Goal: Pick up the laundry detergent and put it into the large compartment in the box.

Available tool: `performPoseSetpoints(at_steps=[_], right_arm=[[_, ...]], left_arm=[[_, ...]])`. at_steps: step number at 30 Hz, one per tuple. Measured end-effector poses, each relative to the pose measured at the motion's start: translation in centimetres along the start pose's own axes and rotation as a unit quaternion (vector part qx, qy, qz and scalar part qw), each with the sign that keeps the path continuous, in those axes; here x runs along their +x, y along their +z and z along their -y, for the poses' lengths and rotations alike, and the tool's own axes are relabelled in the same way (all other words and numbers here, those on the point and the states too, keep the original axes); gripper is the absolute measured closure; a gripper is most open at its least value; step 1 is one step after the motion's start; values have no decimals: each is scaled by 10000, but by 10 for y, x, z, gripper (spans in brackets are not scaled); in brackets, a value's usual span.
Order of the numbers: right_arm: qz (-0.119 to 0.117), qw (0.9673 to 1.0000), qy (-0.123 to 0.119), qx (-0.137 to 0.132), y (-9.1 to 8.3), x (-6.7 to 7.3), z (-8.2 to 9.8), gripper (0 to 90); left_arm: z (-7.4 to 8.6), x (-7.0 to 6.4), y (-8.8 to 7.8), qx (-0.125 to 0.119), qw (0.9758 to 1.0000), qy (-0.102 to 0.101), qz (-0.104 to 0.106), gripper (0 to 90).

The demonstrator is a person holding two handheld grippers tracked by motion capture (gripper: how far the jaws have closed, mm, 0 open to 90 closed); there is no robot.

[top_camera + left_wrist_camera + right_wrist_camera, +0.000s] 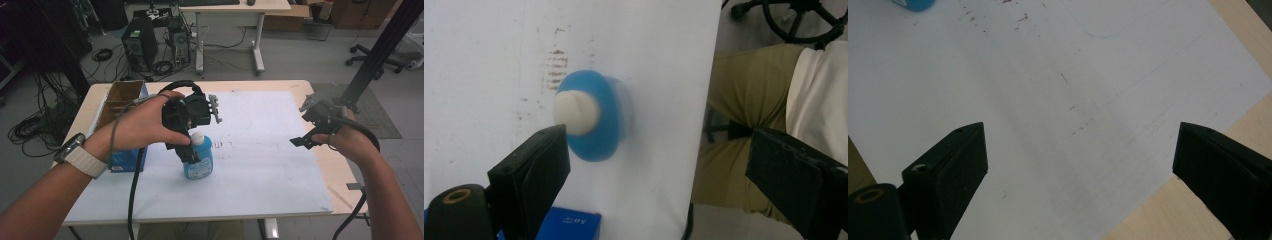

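1. Seen from the high view, a blue bottle [198, 161] with a white cap [197, 136] stands upright on the white sheet [260, 150] that covers most of the wooden table [320, 165], a little left of the sheet's middle. The left gripper [192, 156] hangs right over the bottle, pointing down, with its black body in front of the bottle's left shoulder; whether the pads touch the bottle cannot be told from here. The left hand [142, 125] wraps the gripper's body, and a watch with a pale strap [80, 155] sits on that wrist. An open cardboard box [119, 102] lies at the table's left edge, with a blue box [127, 159] just in front of it. The right gripper [302, 141] is held at the sheet's right edge, well apart from the bottle, in the right hand [350, 142].

2. From the left gripper view, the bottle [599, 125] is seen from above, its white cap [576, 114] toward the camera. The jaws stand wide apart. The left jaw's tip lies just beside the cap and overlaps the bottle's rim in the picture; the right jaw is far off to the side, over the person's khaki trousers [749, 95]. Nothing is clamped. A corner of the blue box [569, 225] shows at the bottom.

3. From the right gripper view, the jaws are spread wide over the bare, lightly stained white sheet [1073, 100], holding nothing. A sliver of the blue bottle [915, 5] shows at the top left corner, and the wooden table [1243, 30] shows past the sheet's right edge.
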State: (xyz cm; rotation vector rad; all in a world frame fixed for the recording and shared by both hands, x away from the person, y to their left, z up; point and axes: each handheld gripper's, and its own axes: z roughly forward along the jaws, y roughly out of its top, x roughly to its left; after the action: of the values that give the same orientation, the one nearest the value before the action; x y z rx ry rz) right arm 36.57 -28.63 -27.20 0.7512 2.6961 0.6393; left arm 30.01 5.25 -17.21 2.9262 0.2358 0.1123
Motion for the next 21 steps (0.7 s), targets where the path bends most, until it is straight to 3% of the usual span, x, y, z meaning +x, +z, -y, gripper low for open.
performPoseSetpoints(at_steps=[8, 15, 21], right_arm=[[7, 10000, -19, -21, -1, 1, -1, 75], [2, 10000, 13, -11, -1, 0, 2, 75], [-30, 10000, 38, -24, 0, -1, 2, 76]], left_arm=[[-3, 0, -7, 24, 9997, -183, -164, 99], [-1, 7, -8, -29, 9976, -591, -347, 93], [-2, 11, -8, 6, 9970, -673, -385, 92]])
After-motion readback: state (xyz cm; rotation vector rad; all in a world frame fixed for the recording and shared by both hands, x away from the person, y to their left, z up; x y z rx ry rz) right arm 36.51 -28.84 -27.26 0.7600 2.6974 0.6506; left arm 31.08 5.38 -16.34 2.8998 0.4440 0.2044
